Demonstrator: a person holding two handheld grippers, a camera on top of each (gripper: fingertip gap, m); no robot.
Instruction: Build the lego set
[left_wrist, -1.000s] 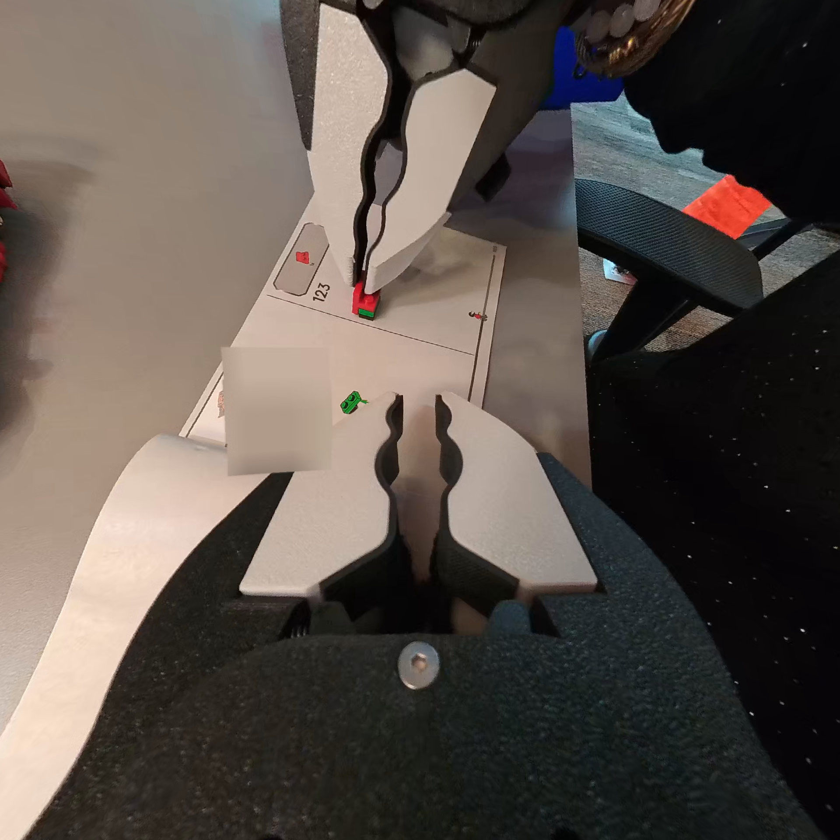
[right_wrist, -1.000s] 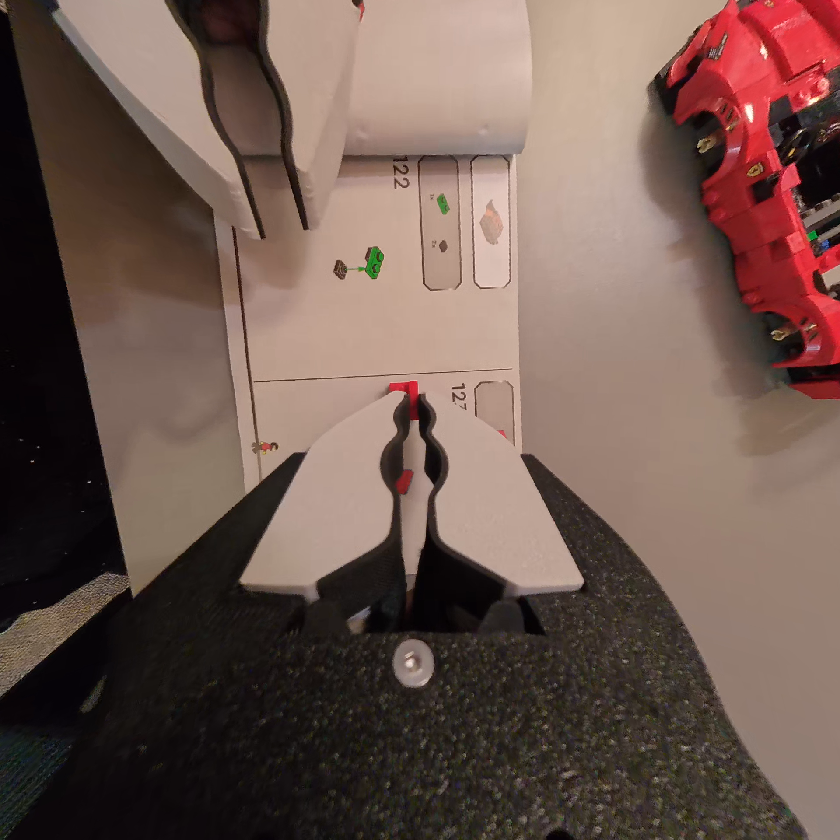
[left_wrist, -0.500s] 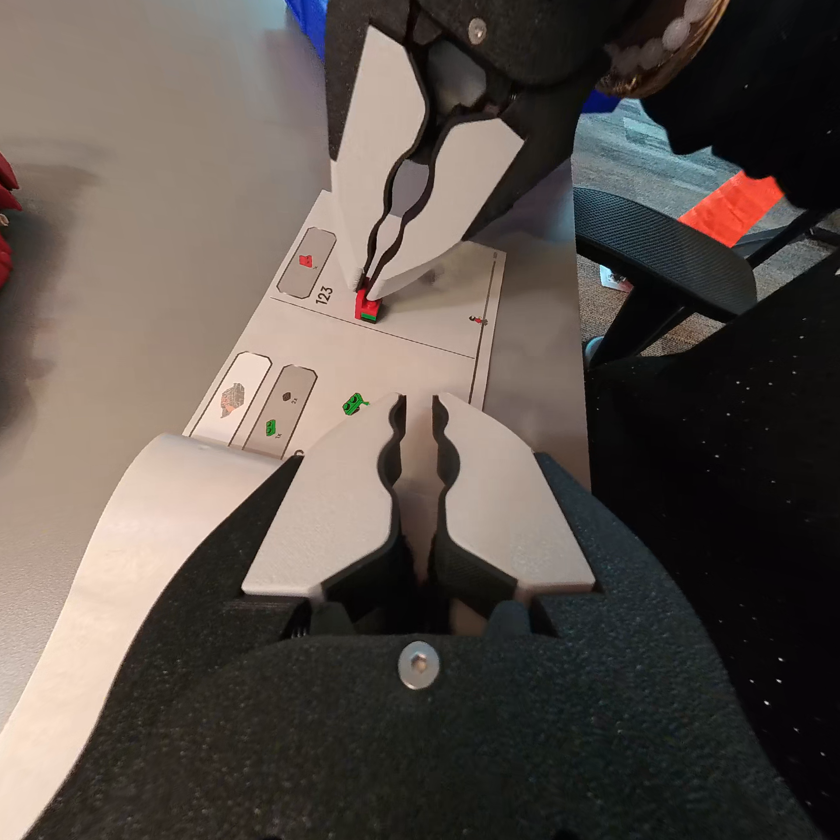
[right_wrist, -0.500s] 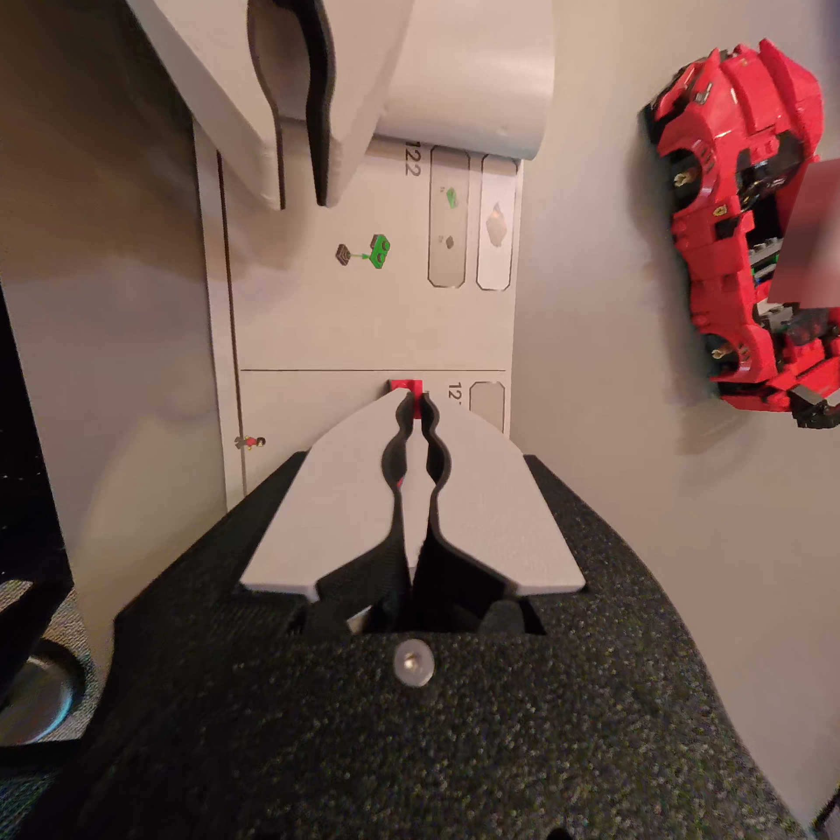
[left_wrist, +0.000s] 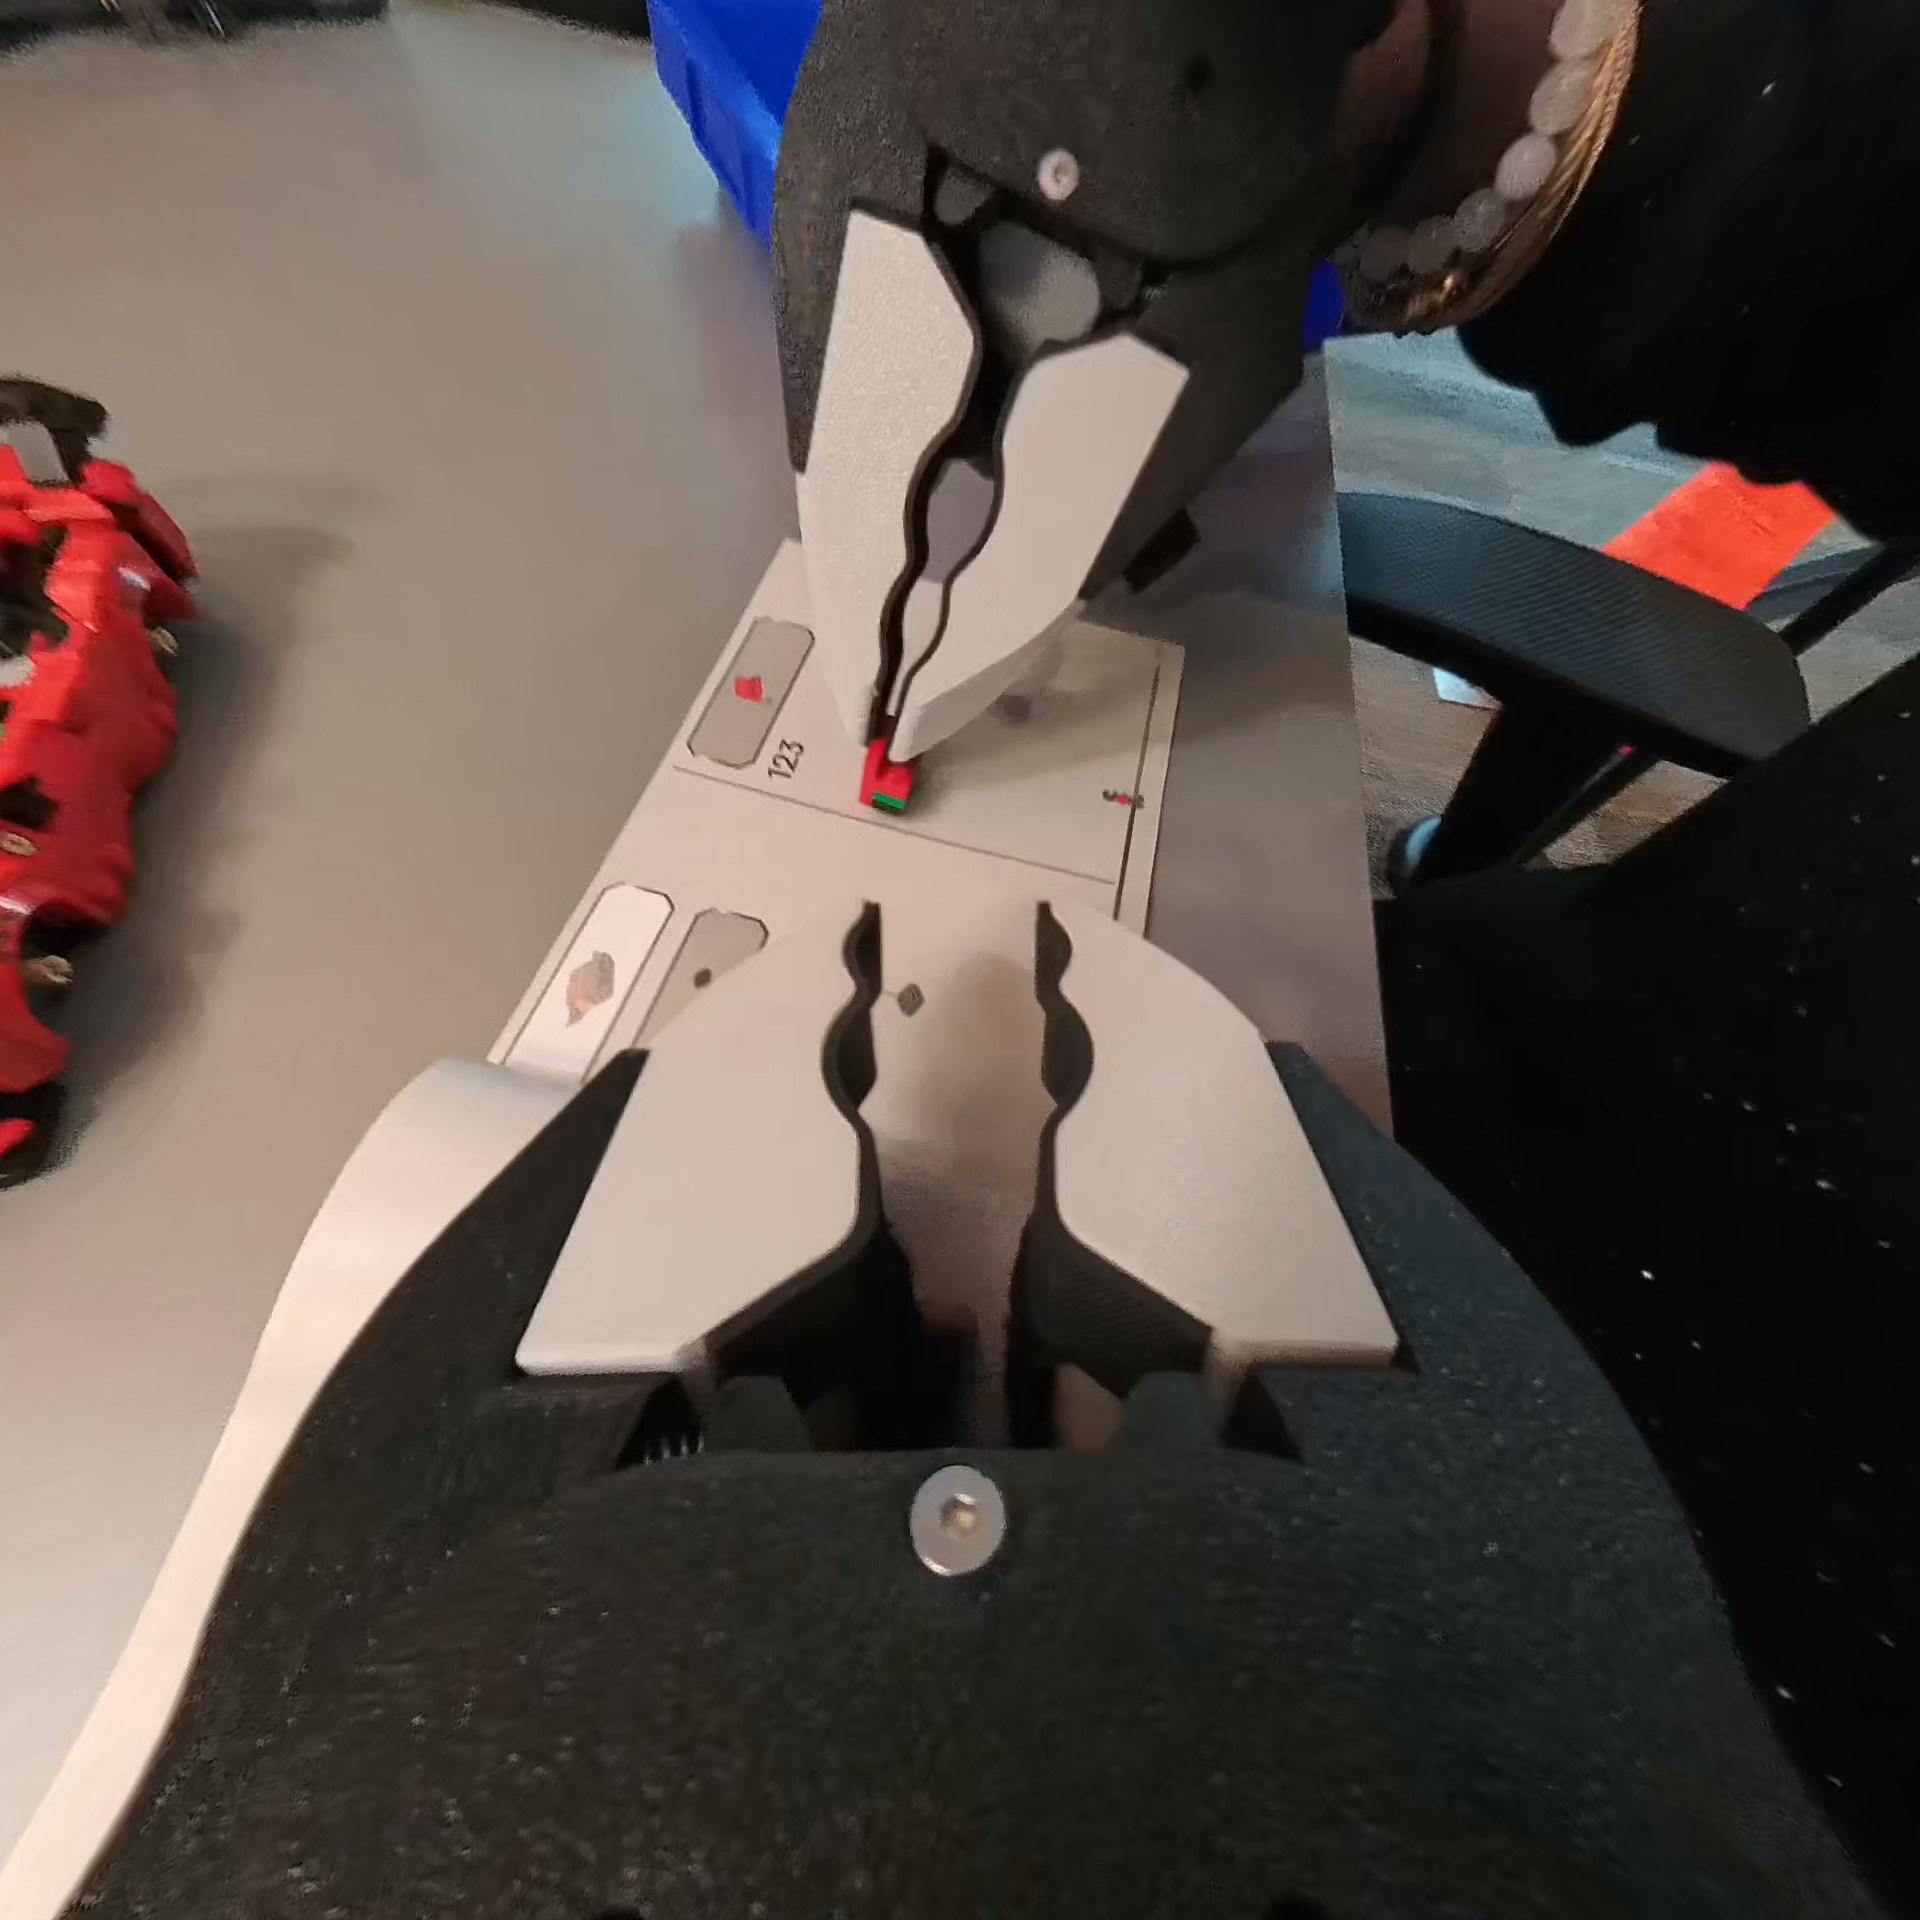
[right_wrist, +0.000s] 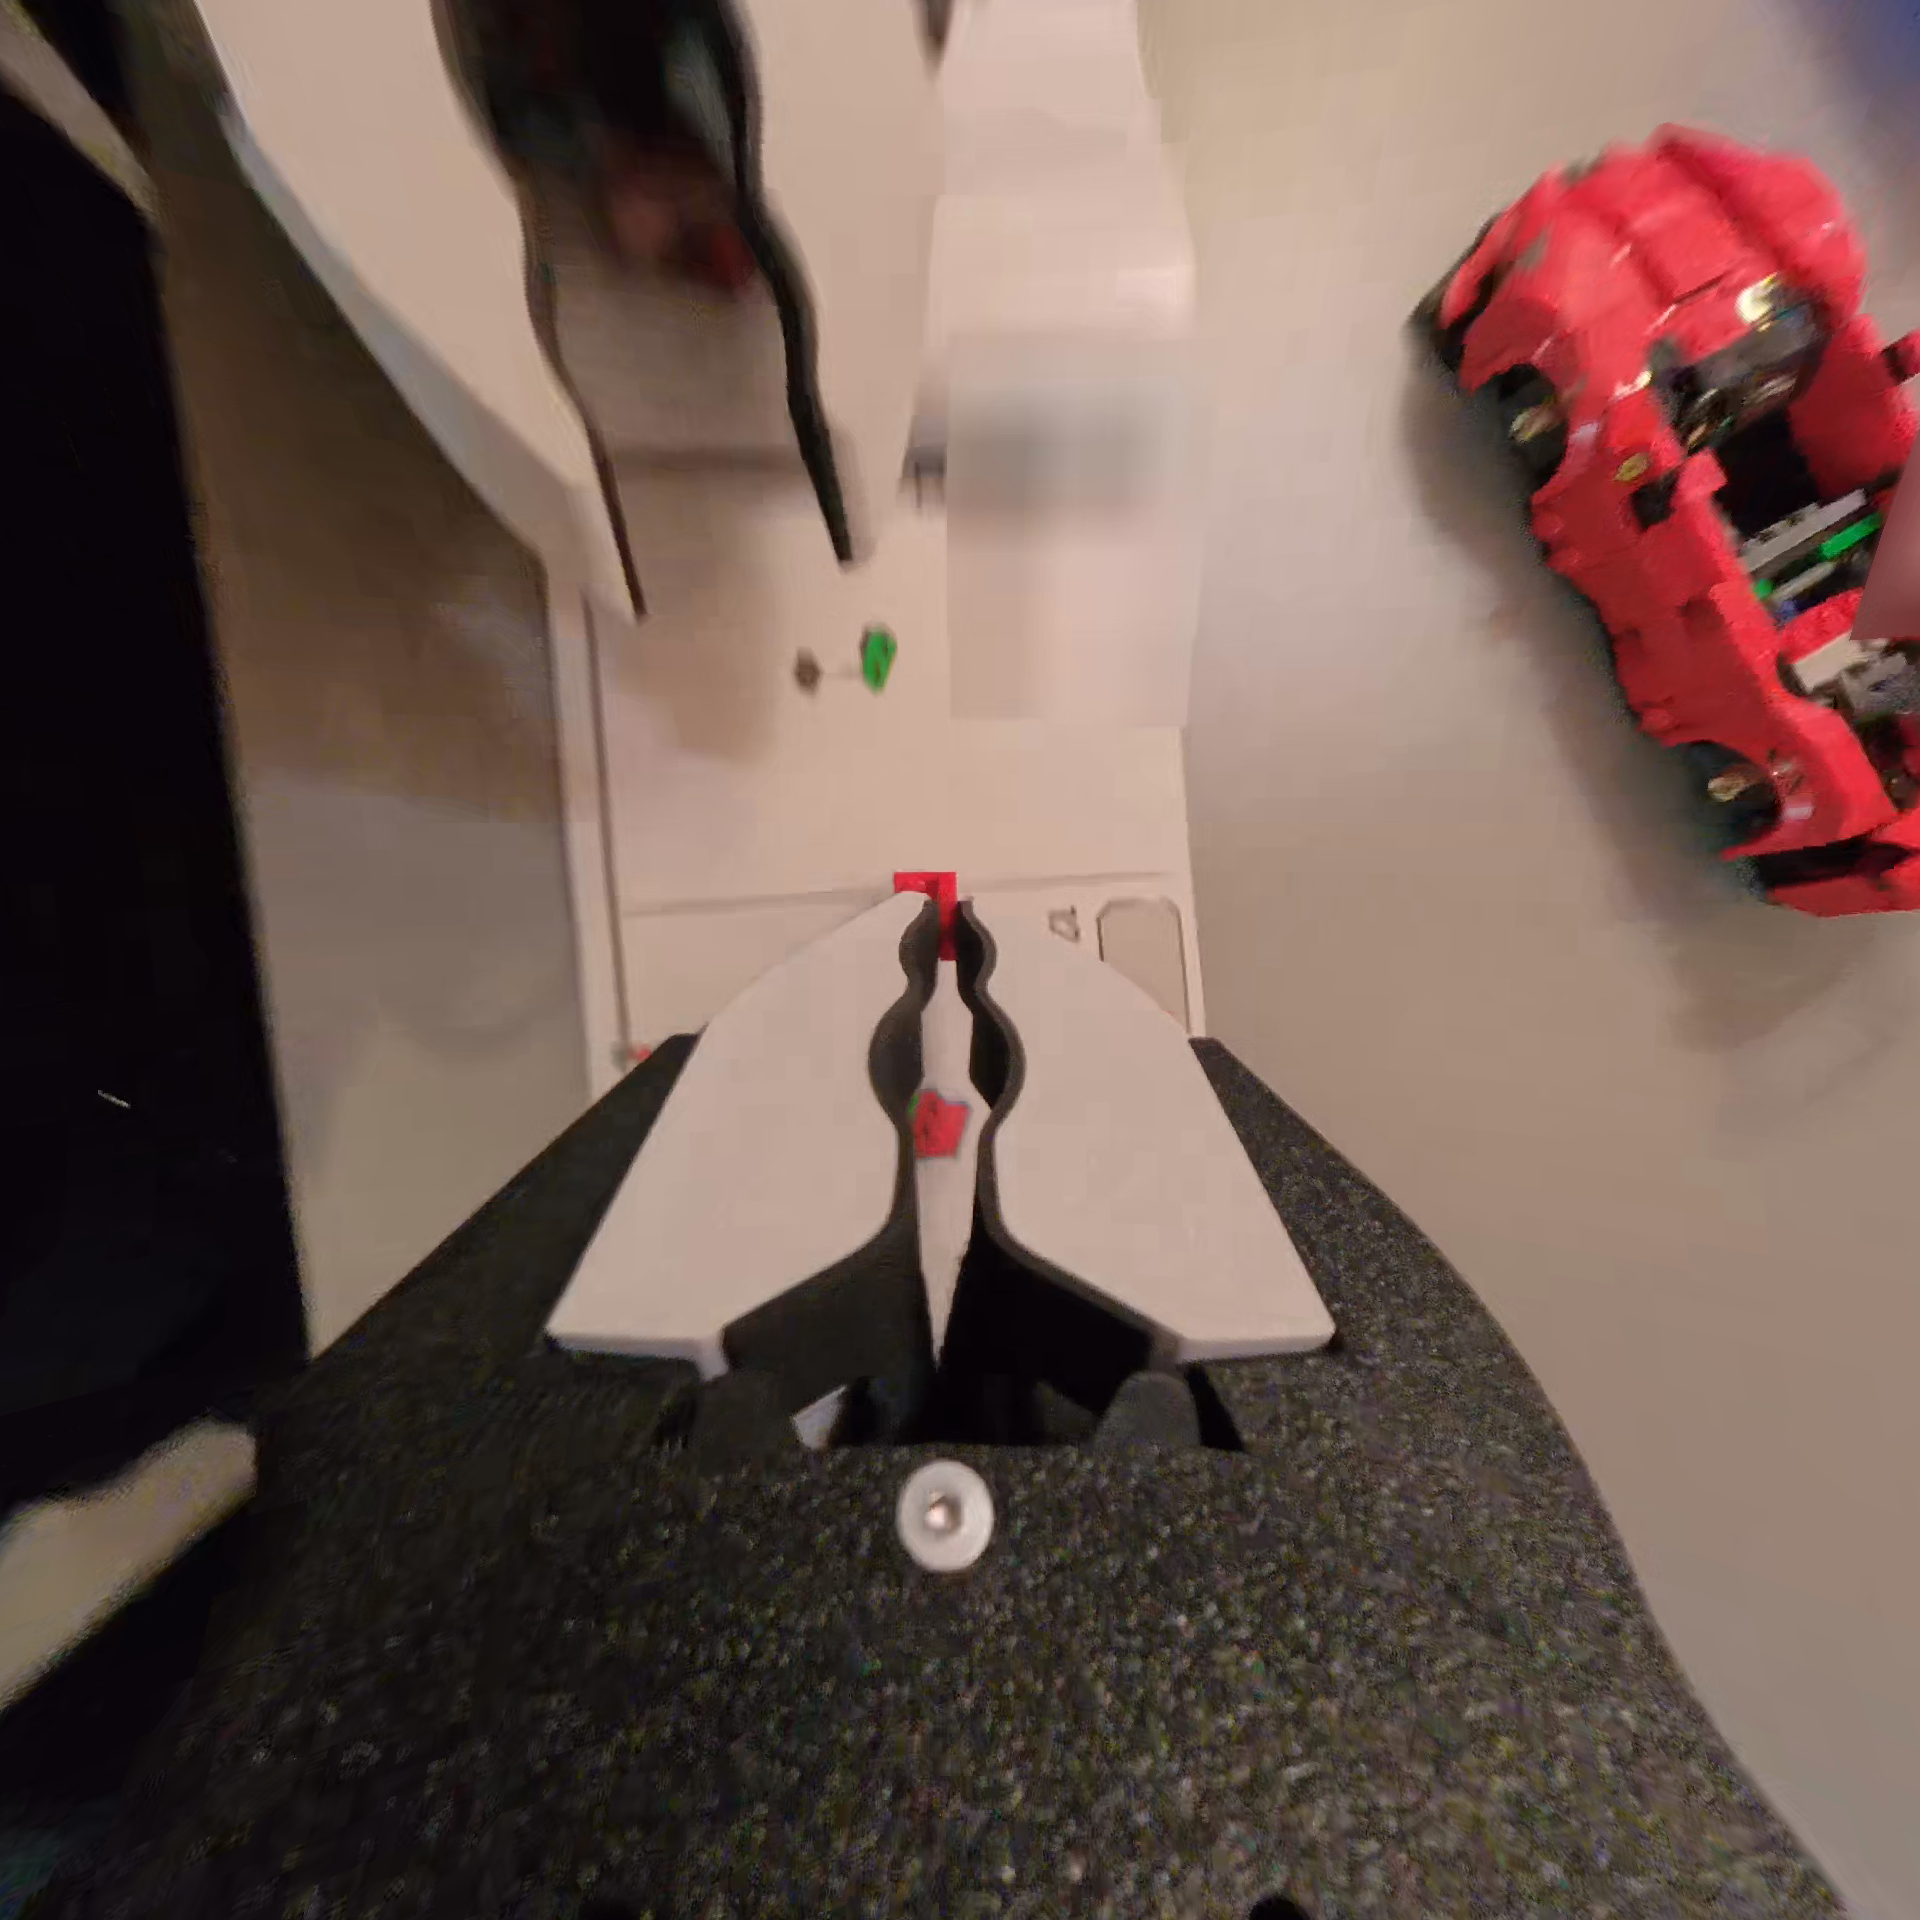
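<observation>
My right gripper (right_wrist: 930, 909) is shut on a small red brick with a green plate under it (left_wrist: 886, 776). It holds the brick (right_wrist: 925, 886) tip-down at the open instruction booklet (left_wrist: 997, 842); I cannot tell whether they touch. It reaches down from above in the left wrist view (left_wrist: 890, 740). My left gripper (left_wrist: 953, 920) is open and empty, low over the near page of the booklet (right_wrist: 769, 810). It shows blurred at the top of the right wrist view (right_wrist: 732, 577). The red Lego car (left_wrist: 73, 790) lies on the grey table, apart from both grippers (right_wrist: 1714, 540).
The table's edge runs just right of the booklet, with a black office chair (left_wrist: 1558, 623) beyond it. A blue bin (left_wrist: 717, 114) stands at the far end of the table. A person's dark sleeve with a bead bracelet (left_wrist: 1538, 145) is above the right gripper.
My left gripper has opened wider and shifted, bringing the red car into its view. My right gripper stays shut on the red brick at the same spot on the booklet.
</observation>
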